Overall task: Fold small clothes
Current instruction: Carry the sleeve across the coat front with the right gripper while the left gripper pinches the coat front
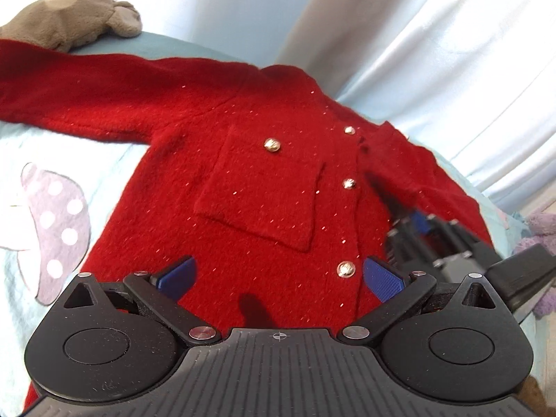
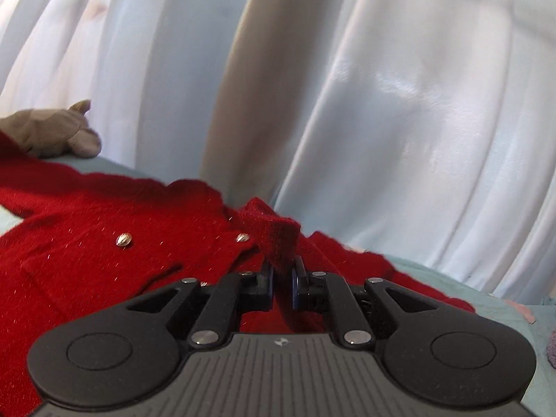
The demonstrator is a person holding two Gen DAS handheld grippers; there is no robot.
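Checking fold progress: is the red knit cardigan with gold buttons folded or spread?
Mostly spread: the red knit cardigan lies flat, one sleeve extended; the right gripper lifts a pinched edge.

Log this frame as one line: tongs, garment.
left tongs: open, over hem | right tongs: shut on red cardigan sleeve end, lifted | cardigan: flat, buttoned

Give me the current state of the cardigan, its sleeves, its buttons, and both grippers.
red cardigan: lying front up on the bed, not yet folded.
left-hand sleeve: stretched out flat toward the plush toy.
cuff: lifted, pinched.
gold buttons: look fastened down the front.
left gripper: open, over the hem, holding nothing.
right gripper: shut on the cuff.
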